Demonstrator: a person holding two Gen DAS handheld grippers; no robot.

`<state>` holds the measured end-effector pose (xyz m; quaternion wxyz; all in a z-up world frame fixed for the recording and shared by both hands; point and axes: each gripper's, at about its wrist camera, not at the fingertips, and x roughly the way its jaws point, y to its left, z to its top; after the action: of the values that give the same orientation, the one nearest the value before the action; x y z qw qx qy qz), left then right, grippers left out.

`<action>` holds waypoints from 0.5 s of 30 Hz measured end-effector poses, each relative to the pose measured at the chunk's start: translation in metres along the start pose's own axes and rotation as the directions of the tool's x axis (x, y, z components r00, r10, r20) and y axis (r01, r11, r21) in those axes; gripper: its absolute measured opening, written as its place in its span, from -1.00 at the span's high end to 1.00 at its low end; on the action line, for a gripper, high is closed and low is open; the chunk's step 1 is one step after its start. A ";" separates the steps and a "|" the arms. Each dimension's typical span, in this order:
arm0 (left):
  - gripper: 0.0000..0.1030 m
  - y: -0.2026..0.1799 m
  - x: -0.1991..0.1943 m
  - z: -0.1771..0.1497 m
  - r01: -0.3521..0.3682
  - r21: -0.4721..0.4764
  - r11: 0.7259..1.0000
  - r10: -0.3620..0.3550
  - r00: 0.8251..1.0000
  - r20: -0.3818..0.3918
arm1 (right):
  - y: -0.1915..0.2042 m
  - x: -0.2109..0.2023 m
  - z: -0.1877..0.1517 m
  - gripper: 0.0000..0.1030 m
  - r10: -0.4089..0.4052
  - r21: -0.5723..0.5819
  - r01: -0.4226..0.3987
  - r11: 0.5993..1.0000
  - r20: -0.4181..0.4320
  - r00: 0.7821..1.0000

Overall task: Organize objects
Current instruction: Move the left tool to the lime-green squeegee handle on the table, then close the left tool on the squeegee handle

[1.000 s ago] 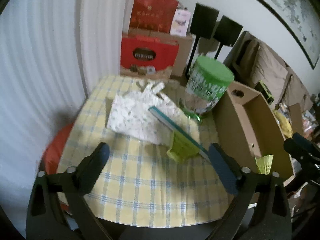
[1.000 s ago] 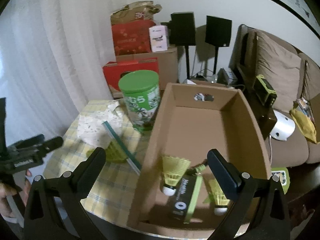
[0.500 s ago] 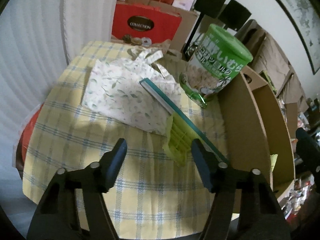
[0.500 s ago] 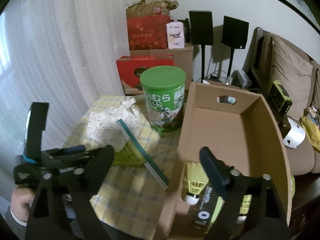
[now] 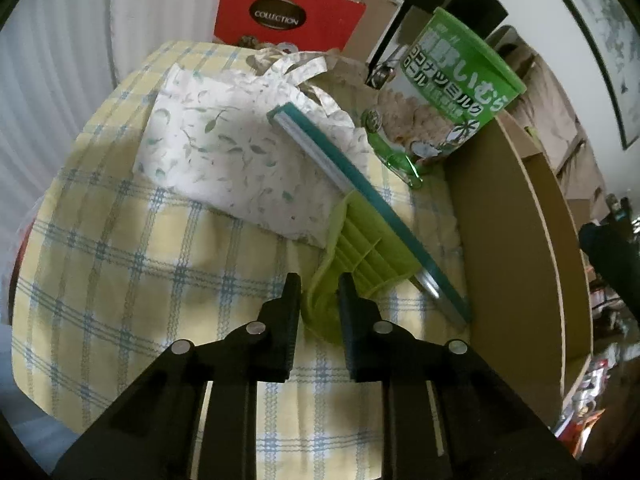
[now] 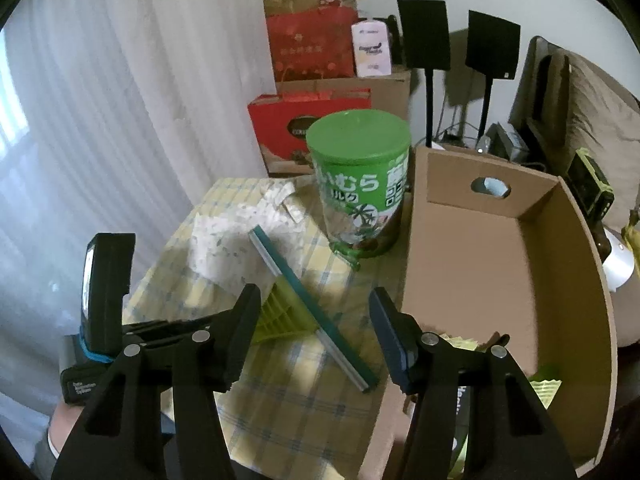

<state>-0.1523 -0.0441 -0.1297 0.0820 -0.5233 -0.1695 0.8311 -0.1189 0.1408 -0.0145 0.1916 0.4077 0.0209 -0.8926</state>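
Risk here: the long teal-edged flat book (image 5: 360, 204) rests across the lime-green ribbed plastic piece (image 5: 360, 256), so lifting the green piece could tip the book off the yellow checked tablecloth (image 5: 140, 280). The left gripper (image 5: 318, 292) has its jaws closing narrow around the green piece's near edge, which sits right between them. The right gripper (image 6: 314, 320) hovers half-wide and closing, nothing between its jaws, beside the brown cardboard box (image 6: 480, 264).
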 end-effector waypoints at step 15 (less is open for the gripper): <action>0.80 0.059 -0.039 0.001 0.039 -0.093 0.995 -0.035 0.999 0.039 | 0.040 0.038 -0.022 -0.05 -0.009 -0.165 -0.014 0.986 -0.136 0.991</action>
<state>-0.1336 -0.1114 -0.1188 0.0696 -0.5079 -0.2196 0.8301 -0.1113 0.0960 -0.0522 0.2239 0.4504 0.1075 -0.8576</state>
